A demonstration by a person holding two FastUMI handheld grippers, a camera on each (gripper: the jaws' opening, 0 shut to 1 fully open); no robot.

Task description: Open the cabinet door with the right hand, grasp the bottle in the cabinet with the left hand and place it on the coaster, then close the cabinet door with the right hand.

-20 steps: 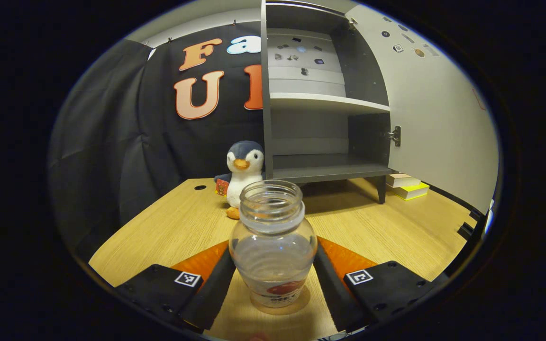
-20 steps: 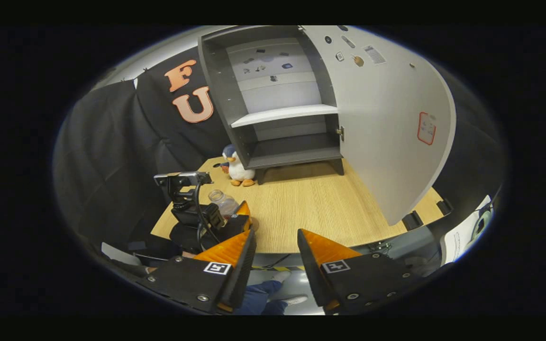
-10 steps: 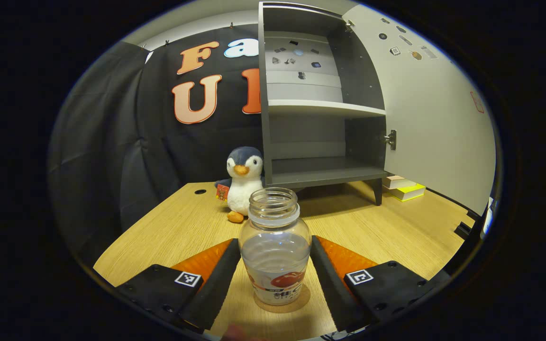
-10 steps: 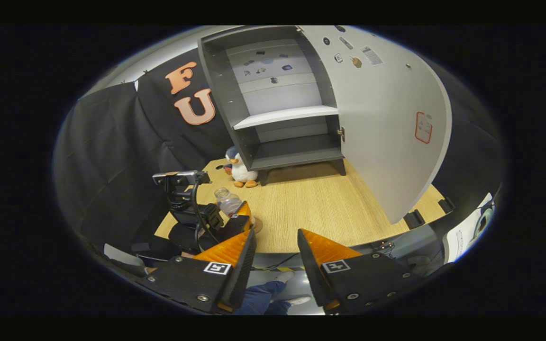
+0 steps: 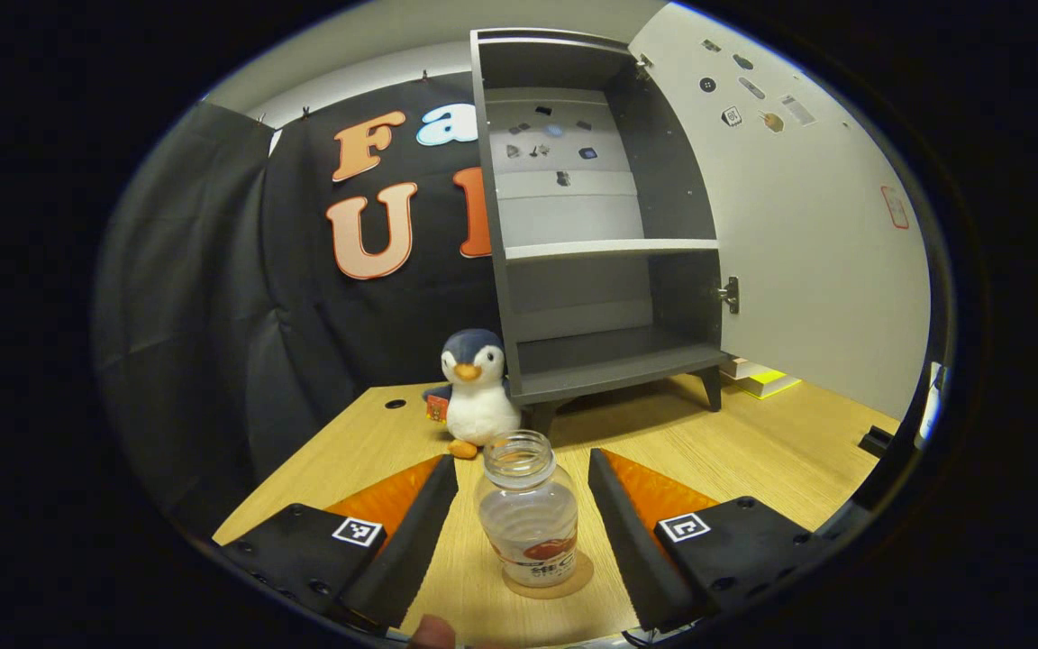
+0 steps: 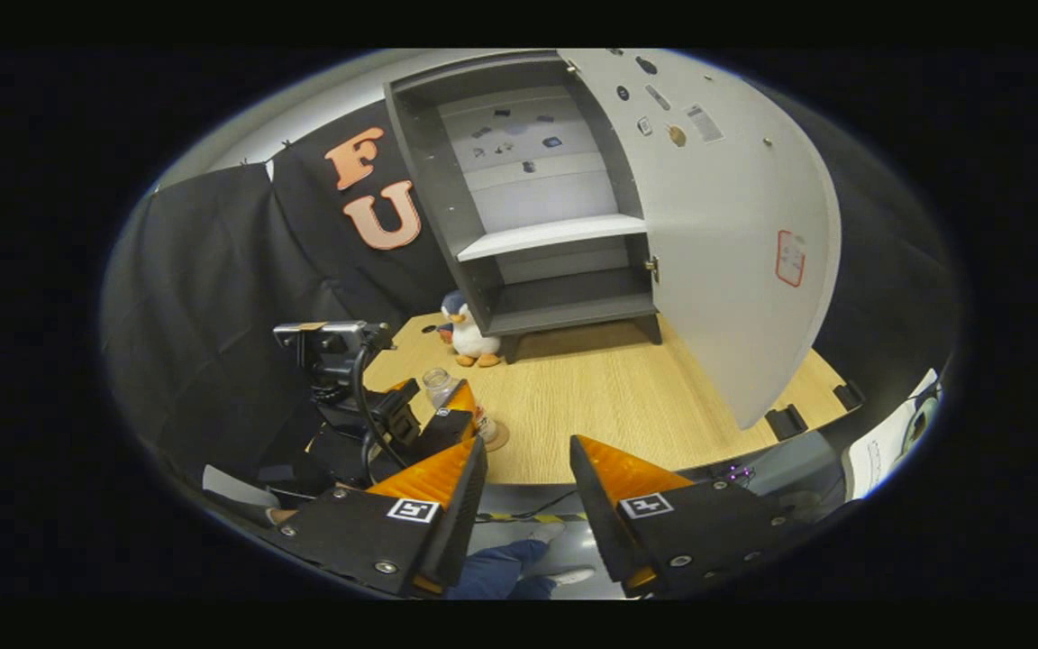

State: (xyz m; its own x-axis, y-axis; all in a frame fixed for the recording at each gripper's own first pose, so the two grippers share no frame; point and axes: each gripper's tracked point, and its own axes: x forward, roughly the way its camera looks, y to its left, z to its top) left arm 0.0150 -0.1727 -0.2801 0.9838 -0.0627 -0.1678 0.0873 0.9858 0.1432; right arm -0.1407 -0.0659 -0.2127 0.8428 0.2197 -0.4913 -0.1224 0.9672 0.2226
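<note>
Clear glass, the bottle stands upright on the coaster between your left gripper's spread, non-touching fingers, your right gripper hangs open and empty, the cabinet door wide open.

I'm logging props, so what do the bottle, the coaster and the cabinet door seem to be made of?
Bottle: clear glass or plastic, see-through with glints.
Coaster: thin tan disc, perhaps cork or wood; hard to tell.
Cabinet door: smooth matte pale-grey board, probably laminate.
</note>
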